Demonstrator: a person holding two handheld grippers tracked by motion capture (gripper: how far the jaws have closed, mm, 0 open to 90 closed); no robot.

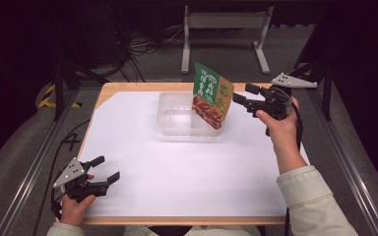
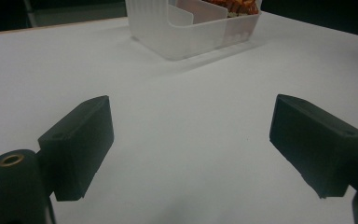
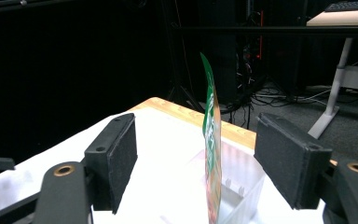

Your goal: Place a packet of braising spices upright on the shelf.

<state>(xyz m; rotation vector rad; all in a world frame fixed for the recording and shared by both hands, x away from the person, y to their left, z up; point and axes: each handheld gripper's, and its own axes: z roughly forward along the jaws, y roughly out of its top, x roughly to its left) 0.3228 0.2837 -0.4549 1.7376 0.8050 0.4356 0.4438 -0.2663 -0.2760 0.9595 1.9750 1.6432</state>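
Observation:
A green and orange snack packet stands upright, leaning in the right end of a clear plastic container at the table's far middle. My right gripper hovers just right of the packet, open, its pads off the packet. In the right gripper view the packet shows edge-on ahead of the wide-apart jaws, with the container below it. My left gripper rests open near the front left of the table with nothing between its jaws. The container lies far ahead in the left gripper view.
A white sheet covers most of the wooden table. Metal rails run along both sides of the table. A grey metal stand and cables lie on the floor beyond the far edge.

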